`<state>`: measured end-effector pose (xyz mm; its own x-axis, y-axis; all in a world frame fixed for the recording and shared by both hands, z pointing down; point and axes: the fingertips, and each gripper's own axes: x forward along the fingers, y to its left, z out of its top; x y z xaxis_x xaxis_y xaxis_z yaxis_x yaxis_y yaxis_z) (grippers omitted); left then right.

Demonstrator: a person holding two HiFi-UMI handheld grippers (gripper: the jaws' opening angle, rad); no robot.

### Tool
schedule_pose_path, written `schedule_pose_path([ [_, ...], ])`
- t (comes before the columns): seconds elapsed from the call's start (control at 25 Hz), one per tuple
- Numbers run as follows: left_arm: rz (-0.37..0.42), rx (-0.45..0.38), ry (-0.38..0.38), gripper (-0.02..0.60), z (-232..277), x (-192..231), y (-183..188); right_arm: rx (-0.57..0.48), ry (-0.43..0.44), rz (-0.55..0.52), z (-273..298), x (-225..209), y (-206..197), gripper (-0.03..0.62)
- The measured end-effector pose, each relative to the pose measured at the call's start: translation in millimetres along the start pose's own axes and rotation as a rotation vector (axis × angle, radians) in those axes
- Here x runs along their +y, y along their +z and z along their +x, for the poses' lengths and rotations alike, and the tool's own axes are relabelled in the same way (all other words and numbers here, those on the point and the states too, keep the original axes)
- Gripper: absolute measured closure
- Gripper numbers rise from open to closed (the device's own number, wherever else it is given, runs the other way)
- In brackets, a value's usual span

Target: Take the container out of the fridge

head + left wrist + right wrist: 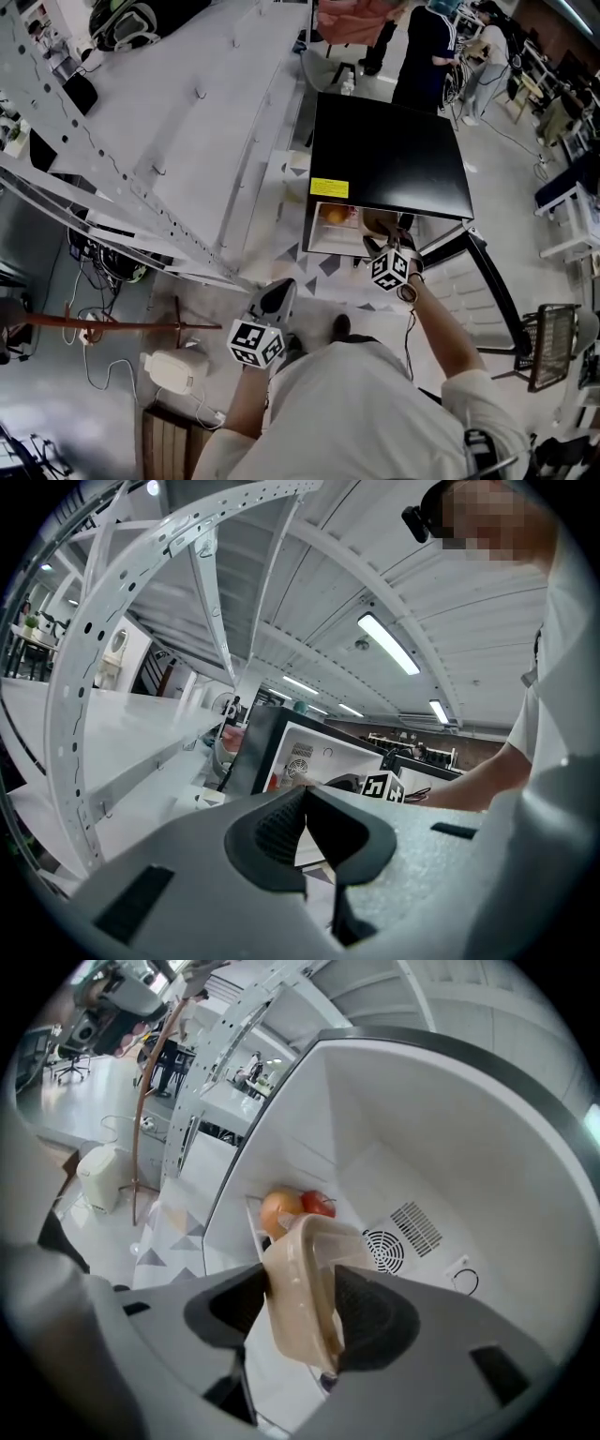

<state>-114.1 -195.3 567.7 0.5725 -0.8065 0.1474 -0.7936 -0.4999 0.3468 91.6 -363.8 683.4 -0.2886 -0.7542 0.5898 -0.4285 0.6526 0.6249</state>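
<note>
Right gripper view showed no readable writing inside the white fridge; head view showed a yellow label at the front left corner of its black top, the print too small to read; black-and-white square markers covered the cube on each gripper. The right gripper was clenched on the container, a pale beige see-through tub tilted on its edge, a pad pressed to each side. The container sat at the open front of the fridge, inside it; an orange fruit and a red fruit lay just behind, touching each other. The left gripper hung apart from the fridge, jaws closed together on nothing.
</note>
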Motion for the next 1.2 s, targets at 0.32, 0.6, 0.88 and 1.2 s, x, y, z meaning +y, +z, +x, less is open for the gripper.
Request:
schedule_pose_path([
  [0.32, 0.014, 0.015, -0.051, 0.577, -7.1, -2.5, -1.1, -0.073, -0.045, 0.206, -35.2, -6.2, 18.5, 0.353],
  [0.6, 0.029, 0.046, -0.121, 0.577, -11.6, -4.7, -4.6, -0.145, -0.105, 0.402, -78.5, -10.9, 33.0, 0.355],
  [0.88, 0.052, 0.076, -0.215, 0.577, -6.3, -16.8, -10.0, -0.251, -0.159, 0.653, -146.3, -5.0, 37.4, 0.358],
  [1.2, 0.055, 0.101, -0.291, 0.577, 7.3, -42.1, -16.5, -0.397, -0.194, 0.861, -225.3, -2.5, 38.2, 0.359],
])
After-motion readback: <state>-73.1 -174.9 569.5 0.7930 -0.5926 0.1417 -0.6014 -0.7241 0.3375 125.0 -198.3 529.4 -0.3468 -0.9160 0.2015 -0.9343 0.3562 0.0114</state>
